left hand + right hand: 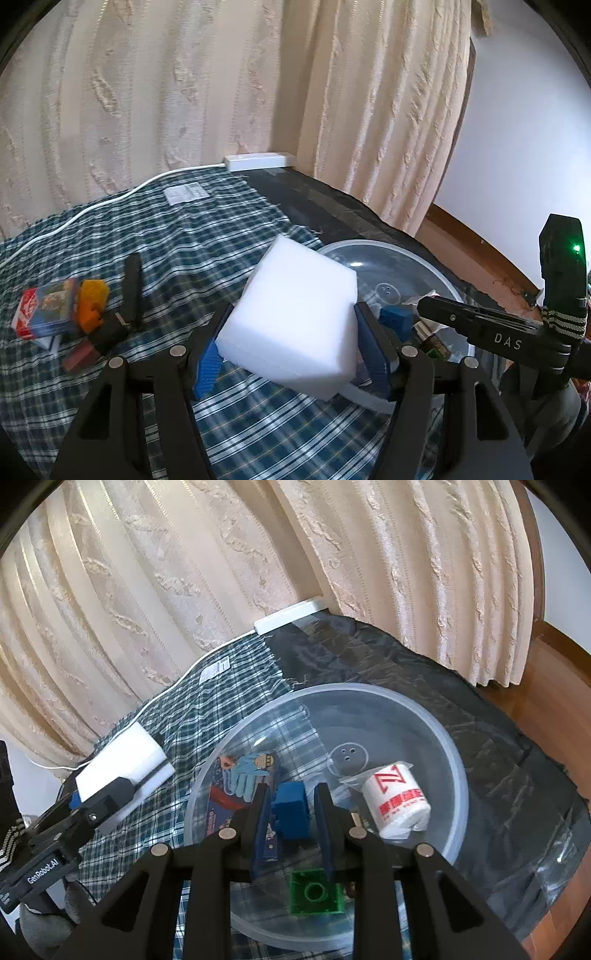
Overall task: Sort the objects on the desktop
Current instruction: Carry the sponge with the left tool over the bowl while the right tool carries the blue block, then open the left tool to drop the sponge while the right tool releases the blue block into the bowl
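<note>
The white foam block (295, 317) is pinched between the blue pads of the left gripper (291, 354), held in the air just beside the clear plastic basin (439, 731) on the checked cloth (166, 236). Inside the basin lie a blue block (291, 808), a green brick (316, 891), a wrapped paper roll (399, 797) and a picture card (236, 779). The right gripper (291, 805) hangs over the basin, jaws drawn close with the blue block seen between them, though I cannot tell whether they touch it. Left on the cloth sit a small box (44, 310), an orange piece (92, 302) and a black stick (133, 288).
</note>
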